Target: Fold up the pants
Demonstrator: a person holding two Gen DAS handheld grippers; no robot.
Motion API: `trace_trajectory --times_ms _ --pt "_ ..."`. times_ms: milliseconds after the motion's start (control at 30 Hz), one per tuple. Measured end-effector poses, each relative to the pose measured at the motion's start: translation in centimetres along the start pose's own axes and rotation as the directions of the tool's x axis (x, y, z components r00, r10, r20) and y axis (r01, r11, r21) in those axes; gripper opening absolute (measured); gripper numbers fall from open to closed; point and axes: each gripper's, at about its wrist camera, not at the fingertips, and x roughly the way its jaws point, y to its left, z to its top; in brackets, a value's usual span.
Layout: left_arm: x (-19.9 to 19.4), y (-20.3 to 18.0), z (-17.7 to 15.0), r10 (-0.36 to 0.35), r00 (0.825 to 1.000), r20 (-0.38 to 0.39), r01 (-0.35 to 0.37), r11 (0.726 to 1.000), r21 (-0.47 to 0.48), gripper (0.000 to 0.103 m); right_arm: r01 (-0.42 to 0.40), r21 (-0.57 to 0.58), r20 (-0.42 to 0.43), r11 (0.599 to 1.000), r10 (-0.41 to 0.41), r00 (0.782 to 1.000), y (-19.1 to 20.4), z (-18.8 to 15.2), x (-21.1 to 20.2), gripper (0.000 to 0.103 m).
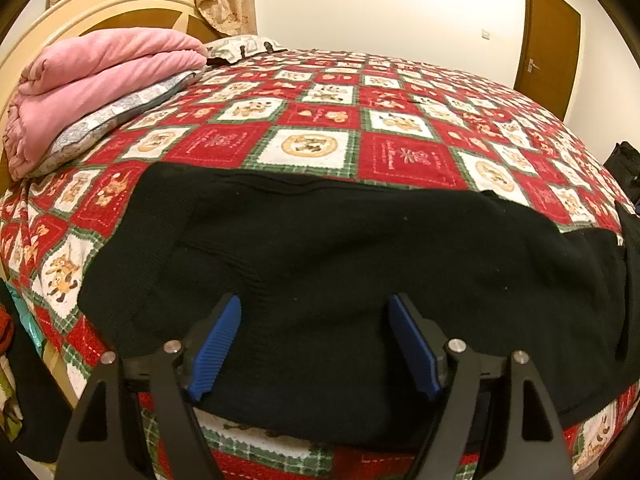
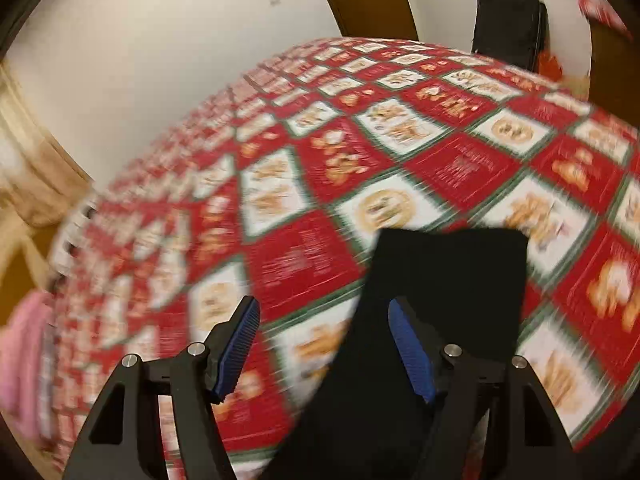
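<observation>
Black pants (image 1: 360, 248) lie spread across the near part of the bed, their waist end toward the left in the left wrist view. My left gripper (image 1: 315, 304) hovers over their near edge, its blue pads (image 1: 218, 344) wide apart and pressing on nothing. In the blurred right wrist view a black pant leg (image 2: 452, 280) runs from the bottom up to a square hem on the quilt. My right gripper (image 2: 324, 304) is open above it; the leg lies by the right finger, and the left pad (image 2: 240, 344) is over bare quilt.
The bed wears a red, white and green patchwork quilt (image 1: 312, 120). A folded pink blanket (image 1: 100, 76) and pillows sit by the headboard at the far left. A brown door (image 1: 548, 48) stands beyond the bed. A dark bag (image 2: 508, 20) is at the far side.
</observation>
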Motion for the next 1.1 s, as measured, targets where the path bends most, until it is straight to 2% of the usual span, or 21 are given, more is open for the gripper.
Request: trace_trajectory --times_ms 100,200,267,333,400,467,567,633,667,767,833,900,1100 --pt "0.0 0.0 0.0 0.008 1.000 -0.003 -0.008 1.000 -0.006 0.083 0.113 -0.083 -0.058 0.990 -0.118 0.991 0.9 0.8 3.2 0.068" --pt "0.0 0.1 0.0 0.008 1.000 -0.009 -0.008 1.000 -0.011 0.083 0.229 -0.118 -0.122 0.966 -0.243 0.962 0.8 0.7 6.5 0.068" --pt "0.0 0.1 0.0 0.008 1.000 -0.010 -0.008 1.000 -0.011 0.083 0.265 -0.164 -0.123 0.950 -0.286 0.950 0.7 0.6 7.3 0.068" --pt "0.0 0.1 0.0 0.007 1.000 -0.010 -0.007 1.000 -0.012 0.083 0.273 -0.153 -0.121 0.950 -0.292 0.949 0.3 0.4 6.6 0.057" --pt "0.0 0.1 0.0 0.007 1.000 -0.010 -0.007 1.000 -0.013 0.083 0.288 -0.134 -0.134 0.948 -0.306 0.943 -0.5 0.7 6.2 0.020" --pt "0.0 0.1 0.0 0.007 1.000 -0.008 -0.007 1.000 -0.011 0.083 0.256 -0.086 -0.163 0.963 -0.267 0.950 -2.0 1.3 5.7 0.008" --pt "0.0 0.1 0.0 0.005 1.000 -0.003 -0.005 1.000 -0.010 0.083 0.131 0.015 -0.155 0.991 -0.127 0.980 -3.9 1.5 3.1 0.006" --pt "0.0 0.2 -0.1 0.002 1.000 -0.001 -0.002 1.000 -0.011 0.083 0.024 0.046 -0.072 0.999 -0.021 0.997 -4.4 1.3 -0.6 0.006" --pt "0.0 0.2 -0.1 0.001 1.000 0.000 -0.001 1.000 -0.014 0.083 -0.024 0.053 -0.031 0.998 0.026 0.999 -4.5 1.0 -2.8 0.006" --pt "0.0 0.2 -0.1 0.002 1.000 -0.002 -0.002 1.000 -0.022 0.083 -0.141 0.092 0.078 0.986 0.134 0.988 -6.2 -0.4 -9.5 0.006" --pt "0.0 0.2 0.0 0.002 1.000 -0.002 -0.002 1.000 -0.025 0.083 -0.182 0.113 0.137 0.977 0.166 0.977 -7.8 -2.0 -13.3 0.006" --pt "0.0 0.2 0.0 0.003 1.000 0.002 -0.003 1.000 -0.024 0.084 -0.185 0.148 0.179 0.972 0.158 0.971 -10.5 -4.4 -16.7 0.006" --pt "0.0 -0.1 0.1 0.010 1.000 -0.005 -0.010 1.000 -0.021 0.086 -0.168 0.311 0.208 0.936 0.105 0.973 -18.7 -10.6 -19.5 0.006"
